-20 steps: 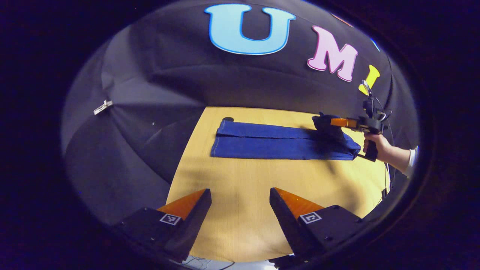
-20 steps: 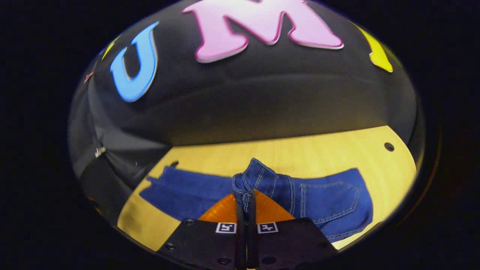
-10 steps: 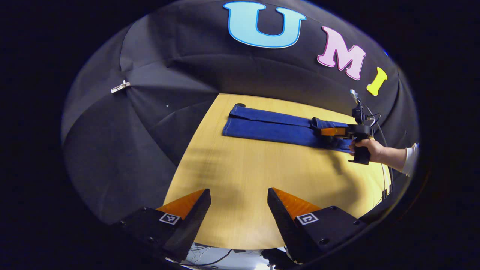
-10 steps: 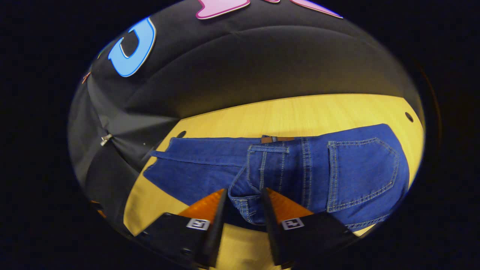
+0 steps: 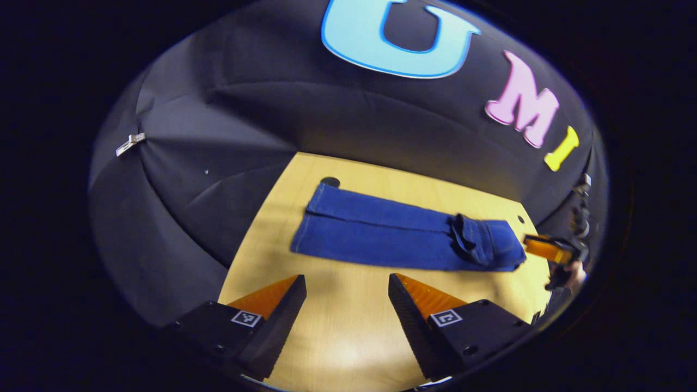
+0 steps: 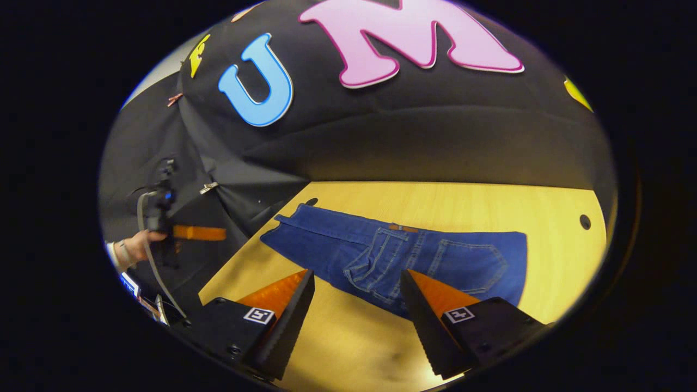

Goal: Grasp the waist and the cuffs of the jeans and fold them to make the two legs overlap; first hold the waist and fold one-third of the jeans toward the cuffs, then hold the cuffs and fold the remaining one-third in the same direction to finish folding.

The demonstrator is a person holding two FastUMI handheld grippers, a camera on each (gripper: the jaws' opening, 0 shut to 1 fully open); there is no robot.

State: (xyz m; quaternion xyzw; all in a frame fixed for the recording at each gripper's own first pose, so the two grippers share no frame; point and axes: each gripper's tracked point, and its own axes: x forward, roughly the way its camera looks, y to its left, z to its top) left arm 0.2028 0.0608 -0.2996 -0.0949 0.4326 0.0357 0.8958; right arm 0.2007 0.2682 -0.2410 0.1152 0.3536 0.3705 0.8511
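1. A wooden table (image 5: 348, 348) runs up to the booth's black cloth wall (image 5: 228, 141); a small dark hole (image 6: 585, 221) marks its surface off the folded end of the denim in the right gripper view.

2. The jeans (image 5: 381, 237) lie flat on the table with the legs overlapping. The waist (image 6: 381, 256) is folded over onto the legs, with a back pocket (image 6: 471, 261) facing up. The cuffs (image 5: 307, 228) rest unfolded at the other end, near the table's edge.

3. The left gripper (image 5: 347, 291) hangs above bare table on the near side of the jeans, fingers spread wide and holding nothing. In the right gripper view it appears off to the left (image 6: 199, 233), held by a hand (image 6: 136, 246), beyond the table's edge.

4. The right gripper (image 6: 356, 286) hovers just short of the folded waist, fingers apart and empty, clear of the cloth. In the left gripper view it sits at the far right (image 5: 544, 247), just past the folded end of the jeans, with part of the hand (image 5: 574, 275) that holds it showing.

5. A small metal clip (image 5: 129, 145) pins the wall cloth at upper left in the left gripper view.
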